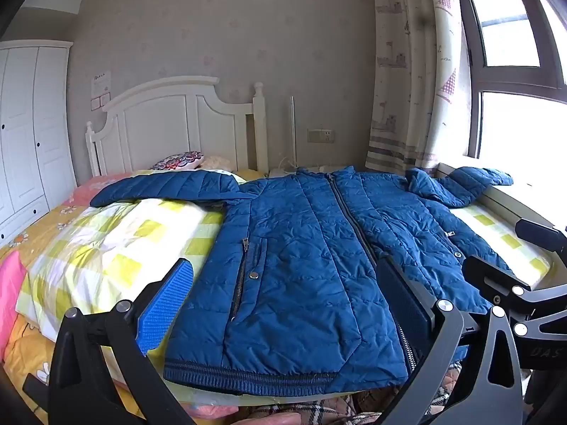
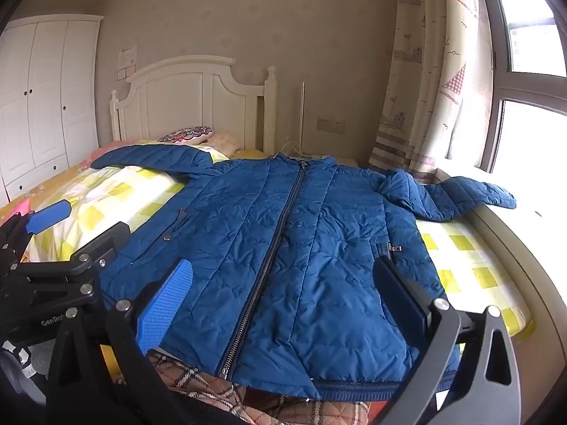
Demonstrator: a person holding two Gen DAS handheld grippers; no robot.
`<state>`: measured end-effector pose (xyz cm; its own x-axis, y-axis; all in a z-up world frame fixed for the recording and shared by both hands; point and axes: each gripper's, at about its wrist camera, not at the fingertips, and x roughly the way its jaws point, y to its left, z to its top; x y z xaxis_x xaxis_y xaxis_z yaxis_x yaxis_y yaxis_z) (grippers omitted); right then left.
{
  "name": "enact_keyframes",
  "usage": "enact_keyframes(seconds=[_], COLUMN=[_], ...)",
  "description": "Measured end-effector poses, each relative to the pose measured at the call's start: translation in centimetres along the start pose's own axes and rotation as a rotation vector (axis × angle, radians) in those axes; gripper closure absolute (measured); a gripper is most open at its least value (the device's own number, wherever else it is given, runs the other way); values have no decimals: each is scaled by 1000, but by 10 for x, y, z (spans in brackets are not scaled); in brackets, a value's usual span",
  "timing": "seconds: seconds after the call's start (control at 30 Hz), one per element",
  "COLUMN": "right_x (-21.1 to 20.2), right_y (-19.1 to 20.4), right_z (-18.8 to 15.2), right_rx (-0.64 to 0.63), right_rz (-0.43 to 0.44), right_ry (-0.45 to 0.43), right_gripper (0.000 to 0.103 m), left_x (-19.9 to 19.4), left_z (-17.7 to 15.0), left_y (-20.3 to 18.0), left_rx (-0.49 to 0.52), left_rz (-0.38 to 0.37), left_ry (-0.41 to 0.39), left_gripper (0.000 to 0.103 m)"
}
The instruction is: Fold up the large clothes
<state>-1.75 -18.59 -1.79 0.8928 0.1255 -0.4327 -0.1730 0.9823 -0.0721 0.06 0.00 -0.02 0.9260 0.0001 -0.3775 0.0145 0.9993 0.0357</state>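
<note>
A blue quilted jacket (image 1: 312,262) lies flat and zipped, front up, on the bed, hem toward me and both sleeves spread out. It also shows in the right wrist view (image 2: 283,248). Its right sleeve (image 2: 471,194) drapes onto the window ledge; its left sleeve (image 1: 166,186) lies across the quilt. My left gripper (image 1: 283,304) is open and empty, just above the hem's left half. My right gripper (image 2: 283,304) is open and empty over the hem near the zipper. Each gripper shows at the edge of the other's view.
The bed has a yellow-checked quilt (image 1: 106,244) and a white headboard (image 1: 177,124). A patterned pillow (image 1: 179,160) lies at the head. A white wardrobe (image 1: 24,134) stands left. Curtain (image 1: 407,71) and window ledge (image 2: 514,233) are on the right. A plaid blanket (image 2: 219,396) hangs at the near edge.
</note>
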Motion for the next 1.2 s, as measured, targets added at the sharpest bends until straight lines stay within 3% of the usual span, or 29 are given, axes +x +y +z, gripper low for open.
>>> enact_keyframes(seconds=[1.2], right_x=[-4], right_y=[0], right_z=[-1], right_rx=[12], right_rz=[12], right_ry=[2], right_gripper=[2], left_x=[7], left_z=[-11], left_y=[3], left_rx=[-7], left_rz=[-5], left_ry=[26], left_gripper=[4])
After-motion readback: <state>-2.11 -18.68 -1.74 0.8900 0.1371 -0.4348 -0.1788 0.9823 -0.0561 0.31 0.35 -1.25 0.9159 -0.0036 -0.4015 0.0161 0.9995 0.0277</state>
